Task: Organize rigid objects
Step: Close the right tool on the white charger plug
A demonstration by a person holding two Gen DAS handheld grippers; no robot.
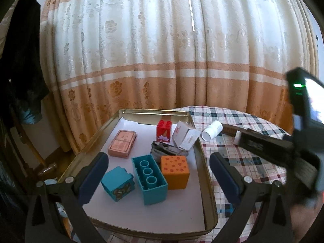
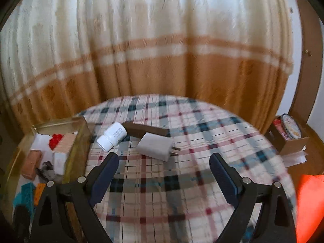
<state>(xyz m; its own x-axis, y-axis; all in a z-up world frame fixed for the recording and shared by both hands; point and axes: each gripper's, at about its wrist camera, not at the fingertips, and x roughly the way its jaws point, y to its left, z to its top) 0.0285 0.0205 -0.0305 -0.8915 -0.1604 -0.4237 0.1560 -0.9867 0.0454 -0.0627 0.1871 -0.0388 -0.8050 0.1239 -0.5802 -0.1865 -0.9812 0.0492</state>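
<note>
- Right wrist view: white pill bottle [image 2: 112, 138], white charger [image 2: 156, 146] and brown bar [image 2: 145, 130] are seen lying loose on the plaid-covered desk [image 2: 182, 182], just beside the gold tin tray [image 2: 80, 139].
- Charger is judged light, rigid and smooth; flat sides should be pinched, prongs avoided. Bottle is likely to roll.
- Right gripper [image 2: 163, 174] fingers are spread, nothing held; left gripper [image 1: 158, 174] likewise.
- Tray holds orange block [image 1: 175, 171], teal brick [image 1: 149, 179], teal block [image 1: 117, 183], red block [image 1: 164, 130], pink box [image 1: 122, 143], white carton [image 1: 185, 137], grey wad [image 1: 168, 150].

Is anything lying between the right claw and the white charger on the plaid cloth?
No. Only bare plaid cloth lies between the open right claw and the white charger. The white bottle and brown box sit behind it.
</note>
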